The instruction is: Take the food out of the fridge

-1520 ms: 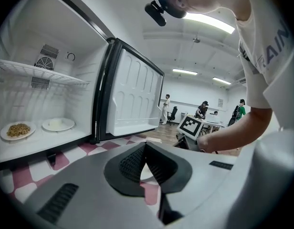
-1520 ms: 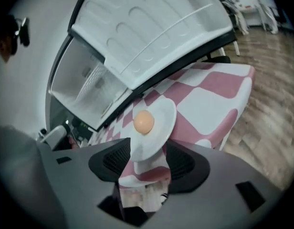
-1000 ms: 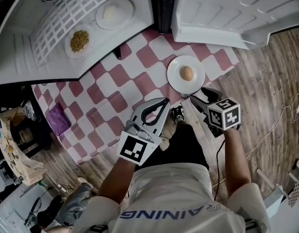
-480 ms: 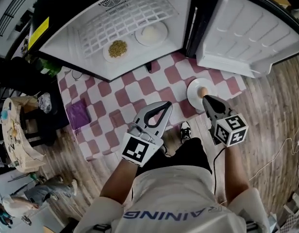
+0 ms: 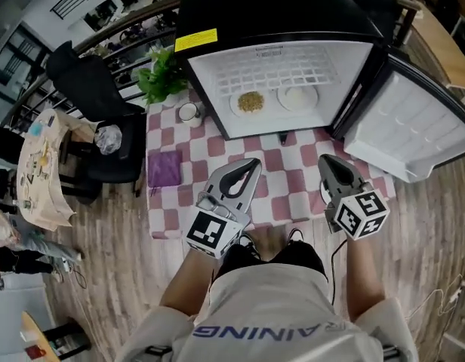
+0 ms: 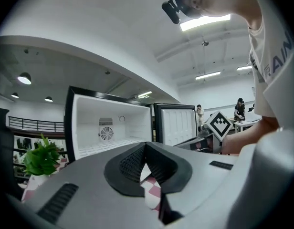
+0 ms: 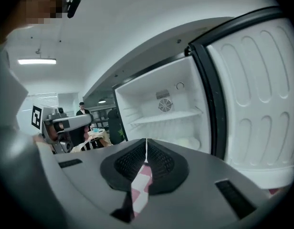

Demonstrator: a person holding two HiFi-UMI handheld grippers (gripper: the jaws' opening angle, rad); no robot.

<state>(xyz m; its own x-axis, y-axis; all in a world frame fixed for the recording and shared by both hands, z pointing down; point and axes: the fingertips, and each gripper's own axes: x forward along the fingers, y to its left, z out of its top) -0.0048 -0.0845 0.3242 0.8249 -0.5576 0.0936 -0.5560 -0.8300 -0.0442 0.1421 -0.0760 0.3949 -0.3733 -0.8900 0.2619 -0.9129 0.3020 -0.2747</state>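
The black fridge stands open on the pink-and-white checked cloth. On its white floor lie a plate of yellow-brown grains and a plate of white food. My left gripper is shut and empty, held level in front of the fridge. My right gripper has just been closing and is shut with nothing between its jaws. In the right gripper view its tips meet, aimed at the fridge interior and the white food. No plate with an egg is visible; the right gripper covers that part of the cloth.
The fridge door hangs open to the right. A purple cloth, a white cup and a green plant sit at the fridge's left. A black chair and a cluttered table stand further left.
Both grippers have risen well above the floor and the view has pulled back, showing the whole fridge. The right jaws, open beside the egg plate a second ago, have shut. That plate is out of sight.
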